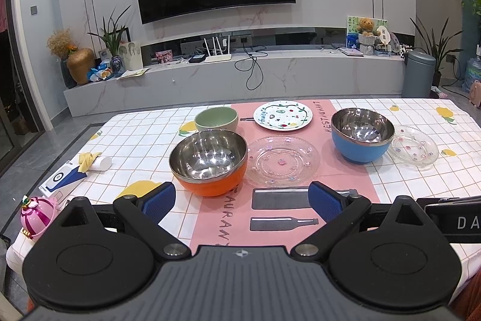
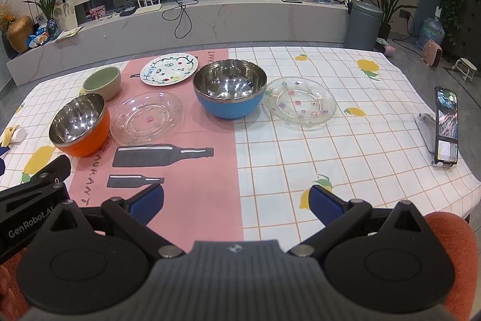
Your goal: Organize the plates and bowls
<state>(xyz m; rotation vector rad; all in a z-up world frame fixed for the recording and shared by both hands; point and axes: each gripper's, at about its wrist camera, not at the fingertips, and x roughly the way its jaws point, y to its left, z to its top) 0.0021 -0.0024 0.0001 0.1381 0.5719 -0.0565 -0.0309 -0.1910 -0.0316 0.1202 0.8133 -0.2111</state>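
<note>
While both hand-held grippers, left (image 1: 242,200) and right (image 2: 237,202), hang spread and empty at the near desk (image 2: 300,140) edge, nothing's stacked: orange bowl (image 1: 209,163) nearest, blue bowl (image 2: 230,92) and plates beyond, so likely reach first.

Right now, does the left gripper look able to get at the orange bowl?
Probably yes. The left gripper is open and holds nothing, and the orange bowl sits just ahead, slightly left of centre, with bare tablecloth between. The glass plate beside it is close but not in the way.
</note>
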